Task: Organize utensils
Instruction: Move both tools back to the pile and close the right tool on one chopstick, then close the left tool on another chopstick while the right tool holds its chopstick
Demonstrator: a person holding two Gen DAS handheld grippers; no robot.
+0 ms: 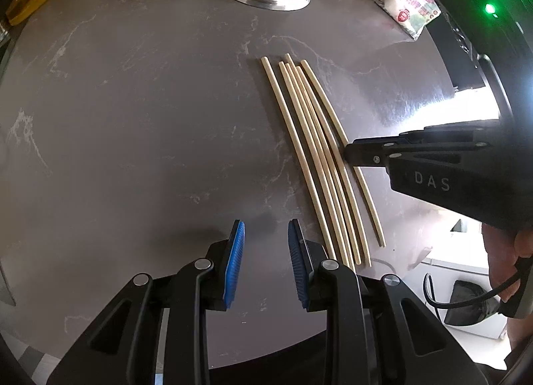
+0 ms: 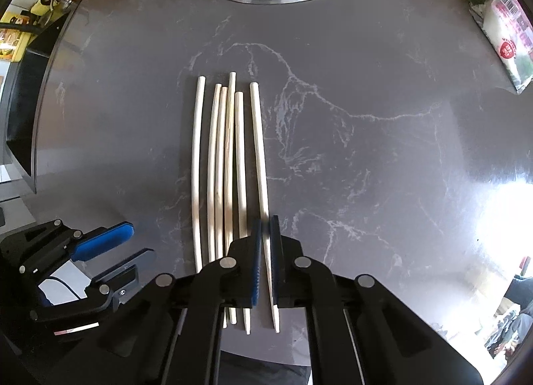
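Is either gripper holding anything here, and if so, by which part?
The right gripper pinches the rightmost chopstick near its tapered end. The left gripper is open, holding nothing.

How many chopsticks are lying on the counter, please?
6. Five chopsticks lie close together on the grey counter; four of them bunch tightly and one sits slightly left. The sixth chopstick, rightmost, passes between the right claw pads. None seems hidden.

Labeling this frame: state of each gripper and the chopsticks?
left gripper: jaws open, empty, beside the chopsticks' near ends
right gripper: jaws shut on rightmost chopstick
rightmost chopstick: gripped, slightly apart from the others
other five chopsticks: lying flat, roughly parallel on the countertop
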